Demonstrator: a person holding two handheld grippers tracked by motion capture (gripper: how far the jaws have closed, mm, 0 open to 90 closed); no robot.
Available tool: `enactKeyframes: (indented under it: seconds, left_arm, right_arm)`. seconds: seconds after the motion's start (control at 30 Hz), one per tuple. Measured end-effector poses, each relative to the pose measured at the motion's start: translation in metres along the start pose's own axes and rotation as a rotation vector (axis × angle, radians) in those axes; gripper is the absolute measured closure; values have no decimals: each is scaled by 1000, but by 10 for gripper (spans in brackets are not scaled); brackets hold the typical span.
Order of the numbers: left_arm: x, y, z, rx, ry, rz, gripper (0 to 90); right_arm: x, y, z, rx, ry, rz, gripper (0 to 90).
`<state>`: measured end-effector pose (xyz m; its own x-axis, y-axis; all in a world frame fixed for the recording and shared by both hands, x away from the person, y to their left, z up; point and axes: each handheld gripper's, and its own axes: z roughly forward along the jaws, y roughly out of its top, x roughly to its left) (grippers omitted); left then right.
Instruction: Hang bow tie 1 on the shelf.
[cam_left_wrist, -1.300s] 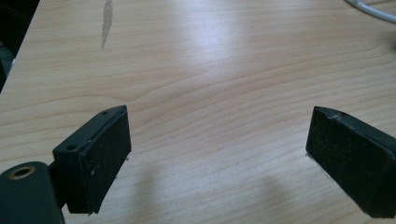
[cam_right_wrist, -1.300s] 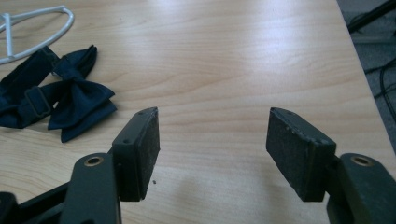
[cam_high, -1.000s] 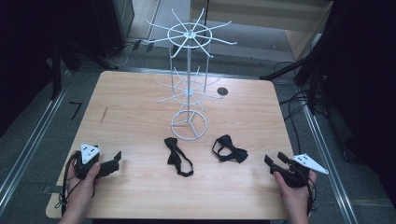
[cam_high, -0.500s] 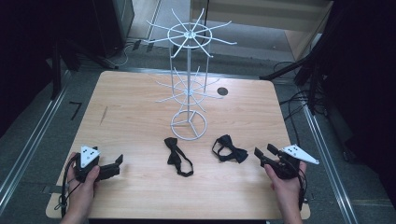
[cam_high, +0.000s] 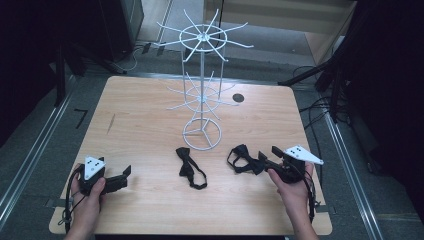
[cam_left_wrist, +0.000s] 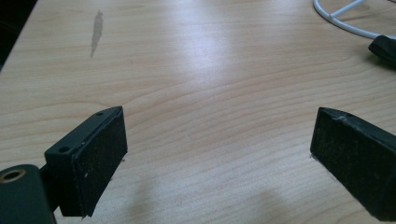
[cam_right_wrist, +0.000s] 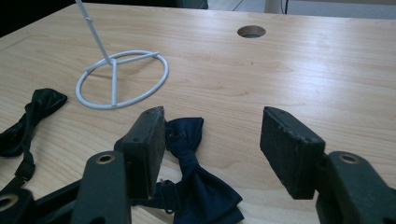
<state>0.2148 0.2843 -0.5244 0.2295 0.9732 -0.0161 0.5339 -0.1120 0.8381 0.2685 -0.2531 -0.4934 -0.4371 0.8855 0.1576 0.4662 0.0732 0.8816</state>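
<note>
Right gripper has moved in from the table's right edge toward the navy bow tie since a second ago, and in the high view its tips now sit right at the tie's right end; whether they touch it can't be told from there. The left gripper hasn't shifted, parked near the front left corner of the table with a hand wrapped around its body. The right jaws have just been closing but remain apart. In the right gripper view the navy bow tie lies flat on the wood under and just behind the left-hand pad, with mostly bare table in the gap and the pads not pressing on the cloth. So not gripped yet. Left jaws are wide apart in the left gripper view, with bare wood between them. The navy tie sits toward the front right of the table, in front of and to the right of the white wire rack. The rack's ring base stands about mid-table, and its upper arms are empty. A second, black bow tie with its strap looped out lies near the front edge at centre, just in front of the rack base and well apart from the navy one. There is a round cable hole in the tabletop behind and right of the rack.
</note>
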Motion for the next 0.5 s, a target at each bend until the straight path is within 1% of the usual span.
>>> enactKeyframes:
  seconds: [0.03, 0.07, 0.1, 0.13, 0.17, 0.2, 0.23, 0.27, 0.3, 0.33, 0.37, 0.5]
  left_arm:
    - [1, 0, 0, 0, -9, -13, 43]
    - [1, 0, 0, 0, -9, -13, 43]
    - [2, -1, -1, -6, -18, -29, 43]
    - [2, -1, -1, -6, -18, -29, 43]
    - [3, -1, -2, -7, -22, -33, 43]
    - [3, -1, -2, -7, -22, -33, 43]
    - [3, -1, -2, -9, -21, -35, 43]
    - [3, -1, -2, -7, -21, -33, 43]
    - [3, -1, -2, -9, -22, -31, 43]
    - [3, -1, -2, -9, -22, -31, 43]
    - [2, -1, -2, -8, -25, -29, 43]
    - [3, -1, -2, -2, -35, -31, 43]
  right_arm:
    - [1, 1, 1, 3, 0, 0, 422]
    - [2, 1, 5, 11, 2, -7, 427]
    - [2, 1, 8, 15, -1, -9, 428]
    - [2, 1, 8, 15, -1, -9, 428]
    - [2, 1, 17, 32, 0, -1, 432]
    - [2, 1, 17, 32, 0, -1, 432]
    - [1, 1, 26, 51, 17, 7, 432]
    - [1, 2, 30, 57, 22, 11, 433]
    - [1, 2, 34, 61, 31, 11, 433]
    - [1, 2, 34, 61, 31, 11, 433]
    - [3, 3, 42, 70, 33, 0, 434]
    - [5, 1, 49, 80, 36, 1, 438]
